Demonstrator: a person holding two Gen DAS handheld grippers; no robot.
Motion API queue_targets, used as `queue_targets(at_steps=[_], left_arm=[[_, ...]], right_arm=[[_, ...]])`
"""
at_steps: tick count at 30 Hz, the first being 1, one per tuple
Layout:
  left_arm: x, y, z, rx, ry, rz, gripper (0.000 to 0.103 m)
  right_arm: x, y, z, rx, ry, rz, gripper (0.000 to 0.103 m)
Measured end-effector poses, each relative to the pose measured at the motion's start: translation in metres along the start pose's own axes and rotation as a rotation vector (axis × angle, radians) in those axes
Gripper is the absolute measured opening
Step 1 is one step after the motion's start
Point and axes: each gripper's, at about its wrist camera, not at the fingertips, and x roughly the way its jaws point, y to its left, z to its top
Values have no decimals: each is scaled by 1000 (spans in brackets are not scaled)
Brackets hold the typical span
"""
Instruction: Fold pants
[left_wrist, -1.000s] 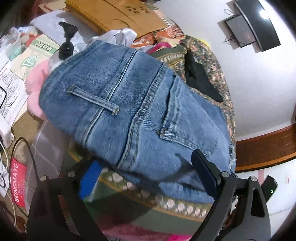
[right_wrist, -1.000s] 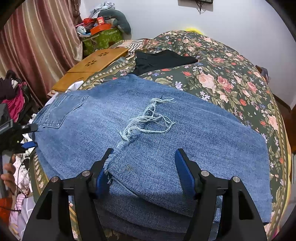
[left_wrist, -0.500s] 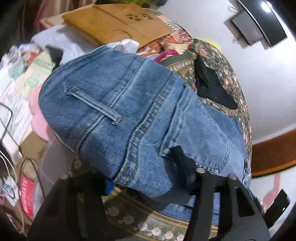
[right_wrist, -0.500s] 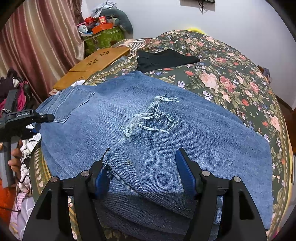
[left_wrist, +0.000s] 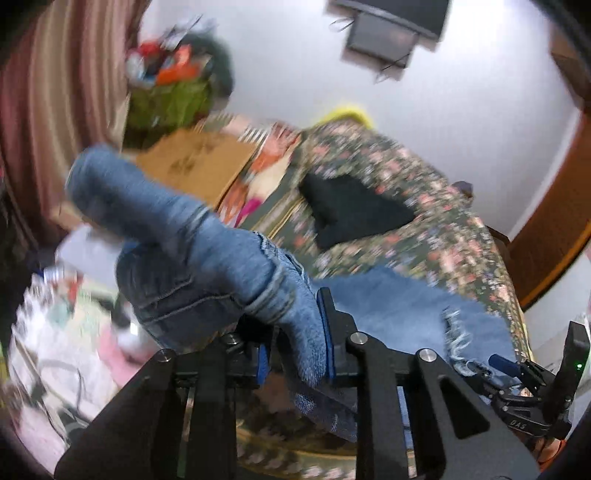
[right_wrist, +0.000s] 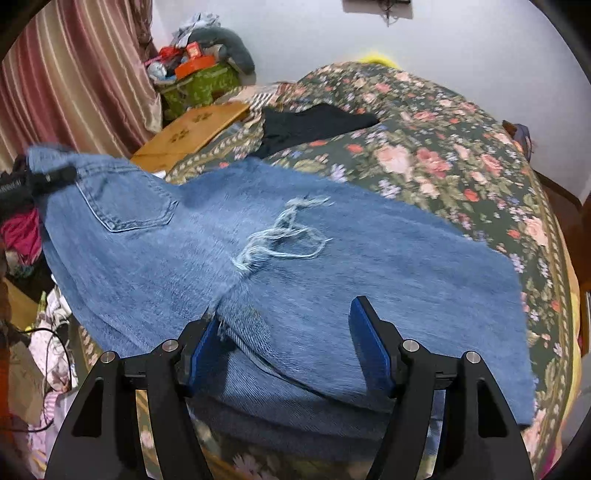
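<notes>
My left gripper (left_wrist: 293, 347) tilts down, fingers closing on faded blue denim pants' (right_wrist: 295, 266) waist | right gripper (right_wrist: 290, 347) fingers wide astride hem | pants on floral bed (right_wrist: 461, 140).

Our left gripper (left_wrist: 295, 350), jaws closing on the jeans (left_wrist: 207, 266), has lifted their waist off the bed (left_wrist: 424, 206).

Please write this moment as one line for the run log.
task: fold pants | left gripper: closing on waist end of blue denim jeans, raised | right gripper: open over hem | surface: floral bedspread
</notes>
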Motion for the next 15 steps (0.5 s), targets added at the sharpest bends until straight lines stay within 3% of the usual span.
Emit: queue_targets(at_steps=[8, 15], left_arm=[[-40, -90, 34, 166, -116, -135, 20], [-41, -163, 37, 278, -140, -201, 17]], right_arm=[[-55, -59, -13, 80, -88, -81, 64], [-82, -129, -43, 226, -91, -154, 64]])
